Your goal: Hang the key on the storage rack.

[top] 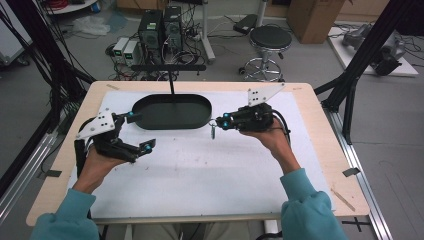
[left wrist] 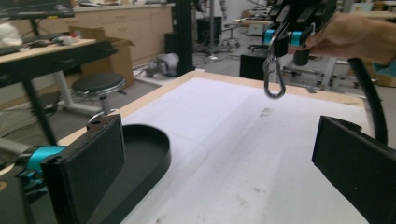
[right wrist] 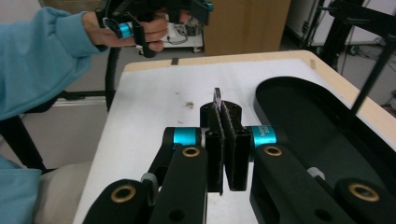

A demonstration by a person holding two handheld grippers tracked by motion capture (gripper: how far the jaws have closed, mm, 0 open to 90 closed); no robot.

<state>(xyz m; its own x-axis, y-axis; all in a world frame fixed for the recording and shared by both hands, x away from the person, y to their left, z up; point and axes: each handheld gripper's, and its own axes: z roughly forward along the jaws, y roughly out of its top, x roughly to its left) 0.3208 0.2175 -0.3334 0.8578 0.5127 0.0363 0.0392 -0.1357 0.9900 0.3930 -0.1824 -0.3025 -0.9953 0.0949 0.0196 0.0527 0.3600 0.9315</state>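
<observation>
Steel carabiner [top: 213,130] hangs pinched in right gripper [top: 220,121], held level at the black tray's [top: 172,111] 3 o'clock. Left gripper [top: 141,131], jaws spread, angled at tray's 8 o'clock.

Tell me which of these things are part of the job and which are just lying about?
Part of the job:
- silver metal carabiner clip, hanging from the shut right gripper
- black oval tray, beside it
- open left gripper, holding nothing

Just lying about:
- round black stool
- computer towers on the floor
- brown cardboard box
</observation>
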